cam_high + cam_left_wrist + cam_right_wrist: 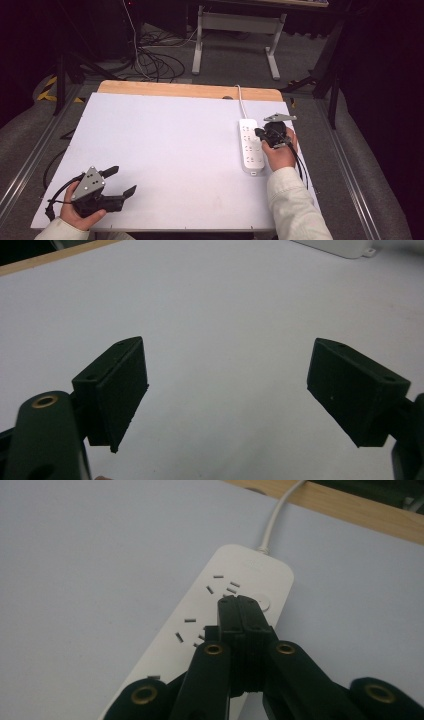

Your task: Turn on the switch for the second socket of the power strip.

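Observation:
A white power strip [251,147] lies on the right side of the white table top [165,150], its cord [241,102] running off toward the far edge. My right gripper [260,133] hovers over the far half of the strip, its jaws pressed together with nothing between them. In the right gripper view the shut gripper [240,602] ends just beside the round button [263,603] at the cord end of the power strip [235,575]. My left gripper [124,180] rests at the front left corner, jaws wide apart and empty. The left gripper [227,385] faces bare table.
A wooden strip [175,89] borders the table's far edge. Beyond it are floor cables [155,62] and a grey desk frame [235,30]. A corner of the power strip [340,246] appears at the top of the left gripper view.

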The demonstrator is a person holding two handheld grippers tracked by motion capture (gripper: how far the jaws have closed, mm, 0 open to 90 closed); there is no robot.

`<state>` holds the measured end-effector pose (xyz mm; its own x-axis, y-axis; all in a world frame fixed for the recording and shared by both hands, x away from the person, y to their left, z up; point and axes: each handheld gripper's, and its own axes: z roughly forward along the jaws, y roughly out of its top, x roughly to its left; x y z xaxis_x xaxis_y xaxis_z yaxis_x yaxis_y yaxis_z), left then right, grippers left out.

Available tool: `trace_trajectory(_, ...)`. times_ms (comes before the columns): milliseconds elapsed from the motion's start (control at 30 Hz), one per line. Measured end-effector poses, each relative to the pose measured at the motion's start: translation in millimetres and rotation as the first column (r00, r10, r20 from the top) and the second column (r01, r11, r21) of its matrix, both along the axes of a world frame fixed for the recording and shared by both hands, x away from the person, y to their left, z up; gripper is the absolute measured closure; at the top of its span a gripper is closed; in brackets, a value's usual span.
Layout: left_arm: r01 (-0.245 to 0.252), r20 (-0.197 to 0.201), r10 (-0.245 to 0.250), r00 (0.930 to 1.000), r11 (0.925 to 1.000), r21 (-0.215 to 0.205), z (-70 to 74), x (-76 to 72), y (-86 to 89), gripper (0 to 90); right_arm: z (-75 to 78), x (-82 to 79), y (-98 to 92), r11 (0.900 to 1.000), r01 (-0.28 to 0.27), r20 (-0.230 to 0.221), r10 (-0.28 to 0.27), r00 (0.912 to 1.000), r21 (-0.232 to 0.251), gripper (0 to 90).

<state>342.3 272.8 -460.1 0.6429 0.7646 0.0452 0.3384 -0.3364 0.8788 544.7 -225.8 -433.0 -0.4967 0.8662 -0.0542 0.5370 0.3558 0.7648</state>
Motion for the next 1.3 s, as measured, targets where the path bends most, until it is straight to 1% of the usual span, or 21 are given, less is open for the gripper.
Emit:
trace_trajectory(100, 0.0, 0.0, 0.0, 1.0, 1.0, 0.0, 0.0, -0.1, -0.2, 17.2, 6.8, -3.8, -1.0, 1.0, 0.0, 0.014, 0.0, 0.9999, 0.014, 90.0)
trace_trajectory(200, -0.001, -0.001, 0.001, 1.0, 1.0, 0.0, -0.1, 0.1, -0.5, 17.2, 12.4, -8.2, -1.0, 1.0, -0.011, 0.028, 0.01, 0.9996, 0.024, 90.0)
trace_trajectory(367, -0.002, -0.001, 0.002, 1.0, 1.0, 0.0, -0.3, 0.0, -0.8, 17.2, 18.3, -15.0, 0.9, 0.999, -0.031, 0.042, 0.029, 0.9987, 0.04, 90.0)
trace_trajectory(500, -0.003, -0.001, 0.003, 1.0, 1.0, 0.0, -0.3, -0.1, -0.7, 17.2, 22.4, -19.1, 0.8, 0.998, -0.04, 0.059, 0.038, 0.9975, 0.044, 90.0)
trace_trajectory(667, -0.003, 0.0, 0.003, 1.0, 1.0, 0.0, -0.3, 0.1, -1.2, 17.2, 25.4, -23.3, -0.4, 0.998, -0.045, 0.062, 0.042, 0.9972, 0.049, 90.0)
trace_trajectory(800, -0.004, 0.001, 0.004, 1.0, 1.0, 0.001, -0.2, 0.3, -1.0, 17.2, 30.7, -30.2, 1.3, 0.995, -0.079, 0.085, 0.074, 0.9937, 0.056, 89.6)
trace_trajectory(867, -0.003, 0.0, 0.003, 1.0, 1.0, 0.002, -0.1, 0.2, -0.8, 17.2, 33.5, -34.6, 2.6, 0.993, -0.092, 0.09, 0.086, 0.9922, 0.069, 83.7)
trace_trajectory(933, -0.003, 0.0, 0.003, 1.0, 1.0, 0.002, 0.0, 0.2, -0.7, 17.2, 36.5, -40.2, 4.1, 0.991, -0.113, 0.098, 0.105, 0.9895, 0.074, 81.3)
trace_trajectory(967, -0.003, 0.001, 0.003, 1.0, 1.0, 0.002, -0.1, 0.2, -0.8, 17.2, 38.0, -43.2, 5.2, 0.989, -0.127, 0.108, 0.119, 0.9869, 0.07, 79.0)
trace_trajectory(1033, -0.005, 0.001, 0.005, 1.0, 1.0, 0.002, -0.3, 0.3, -1.1, 17.2, 40.6, -49.6, 8.2, 0.985, -0.16, 0.122, 0.151, 0.981, 0.069, 71.5)
trace_trajectory(1067, -0.006, 0.001, 0.006, 1.0, 1.0, 0.002, -0.3, 0.3, -1.1, 17.2, 41.8, -52.7, 9.4, 0.981, -0.18, 0.141, 0.168, 0.9756, 0.069, 66.8)
trace_trajectory(1100, -0.005, 0.002, 0.005, 1.0, 1.0, 0.001, -0.2, 0.2, -1.1, 17.2, 43.3, -56.1, 10.7, 0.978, -0.194, 0.158, 0.181, 0.9707, 0.071, 60.0)
trace_trajectory(1133, -0.005, 0.002, 0.005, 1.0, 1.0, 0.003, -0.1, 0.2, -1.0, 17.2, 44.2, -59.5, 11.9, 0.977, -0.197, 0.162, 0.182, 0.9699, 0.085, 52.4)
trace_trajectory(1167, -0.005, 0.001, 0.005, 1.0, 1.0, 0.002, -0.1, 0.1, -1.0, 17.2, 44.6, -62.6, 12.5, 0.977, -0.186, 0.149, 0.169, 0.9743, 0.103, 48.3)
trace_trajectory(1200, -0.007, 0.001, 0.007, 1.0, 1.0, 0.002, -0.2, 0.2, -1.0, 17.2, 44.7, -65.6, 12.7, 0.978, -0.167, 0.132, 0.151, 0.9797, 0.123, 46.2)
trace_trajectory(1233, -0.007, 0.001, 0.007, 1.0, 1.0, 0.002, -0.2, 0.3, -1.0, 17.2, 44.5, -68.1, 12.7, 0.978, -0.162, 0.125, 0.146, 0.9815, 0.133, 45.4)
trace_trajectory(1300, -0.008, 0.001, 0.008, 1.0, 1.0, 0.002, -0.3, 0.2, -1.1, 17.2, 43.8, -73.1, 12.7, 0.974, -0.176, 0.129, 0.158, 0.9788, 0.14, 43.7)
